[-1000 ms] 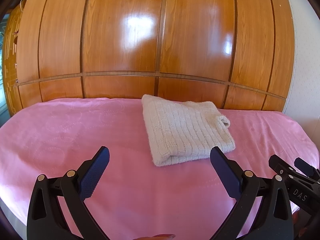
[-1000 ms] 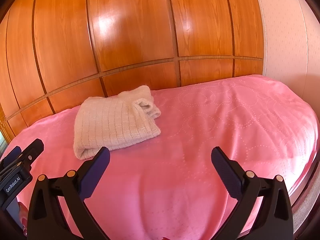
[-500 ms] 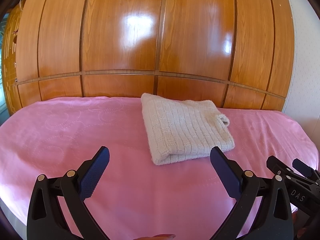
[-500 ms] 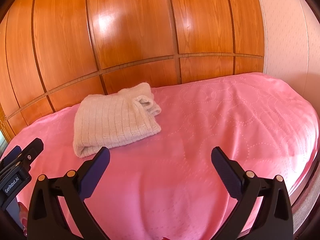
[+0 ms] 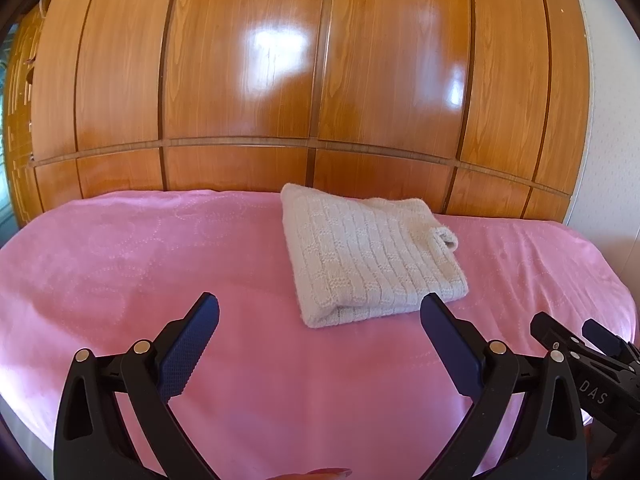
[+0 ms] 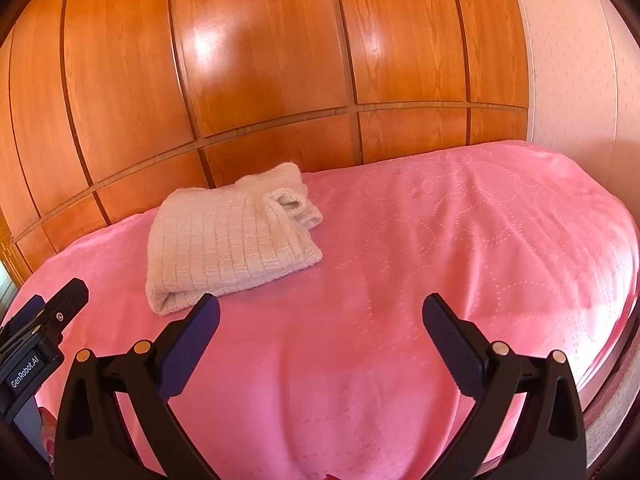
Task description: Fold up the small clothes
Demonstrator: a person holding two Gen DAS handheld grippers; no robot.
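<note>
**Folded knit garment on a pink bed, both tools held clear**

The cream knit garment (image 5: 370,256) lies folded into a compact rectangle on the pink bedspread (image 5: 140,264), toward the far edge of the bed and close to the wooden panelling (image 5: 280,80) behind it. Its thick folded edge faces the cameras; a ribbed cuff or hem (image 5: 446,240) curls out along its right side. In the right wrist view the same garment (image 6: 228,240) sits to the upper left, with the rolled cuff (image 6: 294,204) at its far right corner.

The left tool (image 5: 319,314) hovers above the bedspread just short of the garment's near edge, its two dark fingers (image 5: 192,344) spread wide apart and holding nothing. The right tool (image 6: 320,316) is likewise spread wide and empty, over bare bedspread (image 6: 460,240) to the right of the garment; its left finger (image 6: 196,336) overlaps the garment's near corner in the picture, though contact cannot be judged.

Each tool appears at the edge of the other's view: the right one (image 5: 588,356) at lower right, the left one (image 6: 36,336) at lower left. A pale textured wall (image 6: 572,80) adjoins the panelling on the right.
</note>
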